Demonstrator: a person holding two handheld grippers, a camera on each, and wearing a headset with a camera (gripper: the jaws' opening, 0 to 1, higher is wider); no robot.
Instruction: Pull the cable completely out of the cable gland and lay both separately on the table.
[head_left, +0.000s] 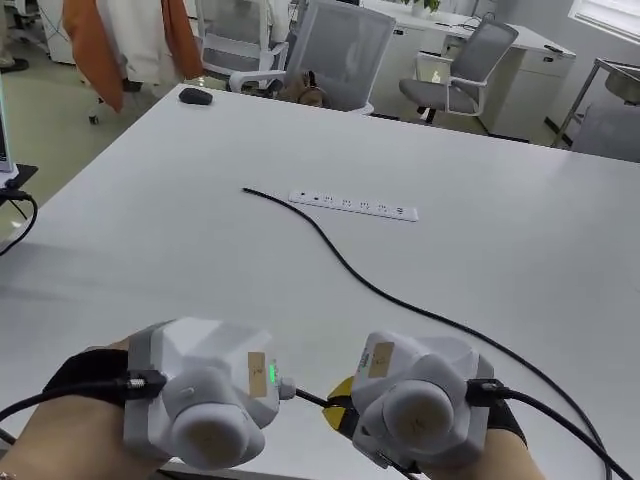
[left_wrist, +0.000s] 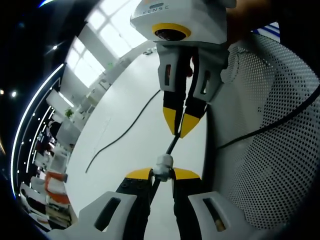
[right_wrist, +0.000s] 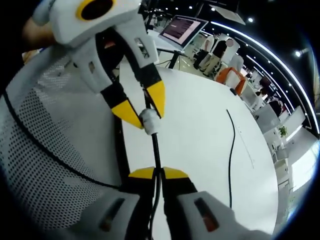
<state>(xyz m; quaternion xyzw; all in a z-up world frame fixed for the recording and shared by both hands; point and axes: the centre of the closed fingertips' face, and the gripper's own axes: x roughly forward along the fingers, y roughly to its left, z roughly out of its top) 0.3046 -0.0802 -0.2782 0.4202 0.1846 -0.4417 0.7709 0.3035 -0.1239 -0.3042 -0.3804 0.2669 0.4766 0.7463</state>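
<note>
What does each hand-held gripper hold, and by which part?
Left hand-held gripper: white cable gland, by its body. Right hand-held gripper: black cable, near the gland.

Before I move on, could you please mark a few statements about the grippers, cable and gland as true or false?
1. The left gripper is shut on the gland. True.
2. The right gripper is open and off the cable. False: it is shut on the cable, close to the gland.
3. The cable is already out of the gland. False: it runs into the gland, held between the two grippers.
4. A power strip lies on the table. True.
</note>
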